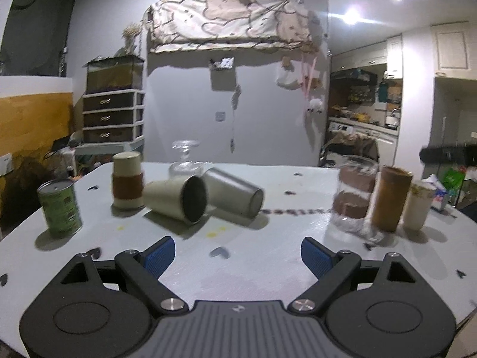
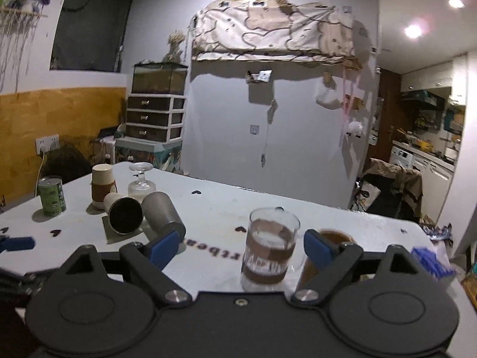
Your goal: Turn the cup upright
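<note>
A cream cup [image 1: 176, 198] with a dark inside lies on its side on the white table [image 1: 268, 256], its mouth toward me. A steel cup [image 1: 234, 192] lies on its side right behind it. My left gripper [image 1: 237, 255] is open and empty, a little in front of both. In the right wrist view the cream cup [image 2: 123, 213] and the steel cup [image 2: 162, 213] lie left of centre. My right gripper [image 2: 241, 247] is open and empty, with a glass mug [image 2: 269, 258] upright between its fingers but apart from them.
A green can [image 1: 59, 207] stands at the left. A paper cup with a brown sleeve [image 1: 127, 180] and a stemmed glass [image 1: 184, 159] stand upside down behind the lying cups. A glass mug [image 1: 354, 192], a brown cylinder [image 1: 390, 198] and a pale cup [image 1: 419, 205] stand at the right.
</note>
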A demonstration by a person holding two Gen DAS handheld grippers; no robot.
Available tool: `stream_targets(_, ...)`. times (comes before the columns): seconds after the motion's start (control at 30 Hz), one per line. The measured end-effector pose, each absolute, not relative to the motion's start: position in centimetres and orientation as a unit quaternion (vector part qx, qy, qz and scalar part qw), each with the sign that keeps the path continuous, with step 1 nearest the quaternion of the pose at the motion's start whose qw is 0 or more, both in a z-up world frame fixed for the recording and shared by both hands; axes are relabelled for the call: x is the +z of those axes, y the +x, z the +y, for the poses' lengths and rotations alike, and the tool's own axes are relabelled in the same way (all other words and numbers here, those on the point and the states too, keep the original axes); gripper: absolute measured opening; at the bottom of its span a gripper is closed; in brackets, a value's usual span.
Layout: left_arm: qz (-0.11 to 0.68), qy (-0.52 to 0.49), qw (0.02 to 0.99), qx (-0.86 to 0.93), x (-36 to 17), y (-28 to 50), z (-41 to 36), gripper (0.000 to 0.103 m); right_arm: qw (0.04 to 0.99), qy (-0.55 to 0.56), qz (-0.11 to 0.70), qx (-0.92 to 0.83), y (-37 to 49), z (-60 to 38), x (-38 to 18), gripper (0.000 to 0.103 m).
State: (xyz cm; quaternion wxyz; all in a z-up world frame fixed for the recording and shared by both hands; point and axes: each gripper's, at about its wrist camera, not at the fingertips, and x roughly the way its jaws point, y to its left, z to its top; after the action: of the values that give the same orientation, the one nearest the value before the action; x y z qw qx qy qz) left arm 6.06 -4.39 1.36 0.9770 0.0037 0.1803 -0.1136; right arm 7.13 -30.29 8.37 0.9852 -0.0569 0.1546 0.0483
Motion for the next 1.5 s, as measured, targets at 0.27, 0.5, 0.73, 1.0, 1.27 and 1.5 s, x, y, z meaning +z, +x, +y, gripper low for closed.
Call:
stream_targets(0.27, 0.171, 0.008, 0.973, -0.157, 1.7, 4.6, -6.9, 0.092, 0.994, -0.031, 0.108, 0.001, 1.5, -29.8, 5.7, 0.095)
stream_targets(0.5, 0.163, 0.010, 0.972, -0.171, 1.4, 3.3, -7.7, 0.101, 0.993, -0.006, 0.106, -0.043, -1.0, -30.0, 2.7, 0.096)
stream_targets(0.73, 0.159, 0.009, 0.972, -0.172, 0.6, 2.3, -7.5, 0.103, 0.991, -0.006, 0.099, -0.089, -2.6, -29.2, 0.1, 0.103)
stream_targets(1.0, 0.160, 0.026, 0.969, -0.185, 0.2, 1.4, -8.2, 0.103, 0.989, 0.005, 0.111, -0.094, -3.8, -29.1, -1.5, 0.103)
stream_targets(1.27, 0.162, 0.028, 0.970, -0.180, 0.2, 1.1, -8.3, 0.103, 0.988, 0.011, 0.114, -0.108, -4.7, -29.7, -1.8, 0.103)
stream_targets(1.5, 0.162, 0.024, 0.971, -0.172, 0.3, 0.9, -8.1, 0.103, 0.988, 0.007, 0.109, -0.111, -5.4, -30.0, -1.5, 0.103)
